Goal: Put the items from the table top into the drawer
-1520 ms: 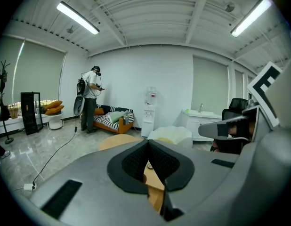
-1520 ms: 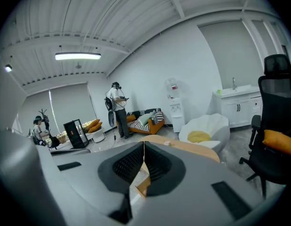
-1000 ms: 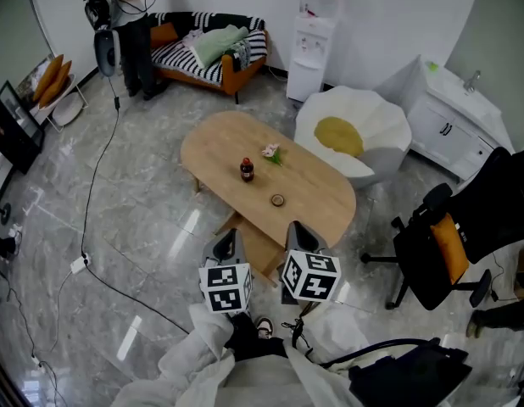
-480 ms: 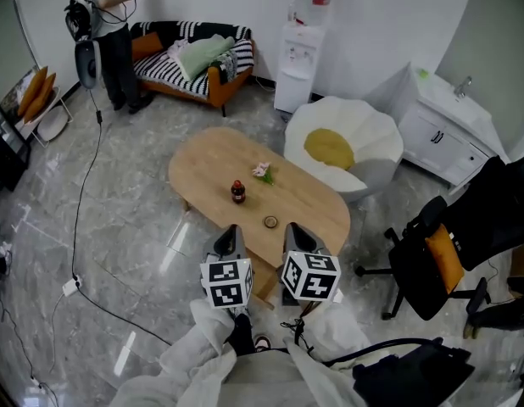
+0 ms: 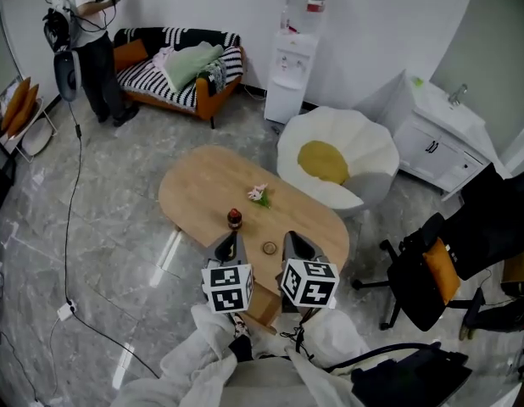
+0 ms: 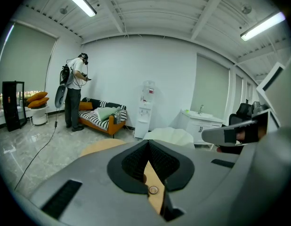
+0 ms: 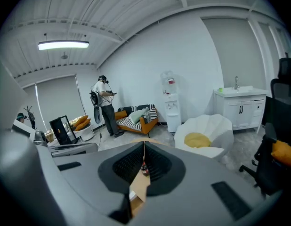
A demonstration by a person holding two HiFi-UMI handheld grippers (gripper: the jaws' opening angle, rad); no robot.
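Striped sofa (image 5: pixel 173 62) and water dispenser (image 5: pixel 289 66) along the back wall (image 5: pixel 389 24), white armchair (image 5: pixel 368 142) with yellow cushion (image 5: pixel 323 161), black office chair (image 5: pixel 432 270) apart.

White sleeves (image 5: pixel 203 350); grey left tool (image 5: pixel 230 242) and right tool (image 5: pixel 294 242) carry marker cubes (image 5: pixel 227 287).

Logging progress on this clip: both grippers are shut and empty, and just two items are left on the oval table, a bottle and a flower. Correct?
Not quite: three items are left, not two. The head view shows a small round object near the near edge of the table, besides the bottle and the flower. The rest holds.
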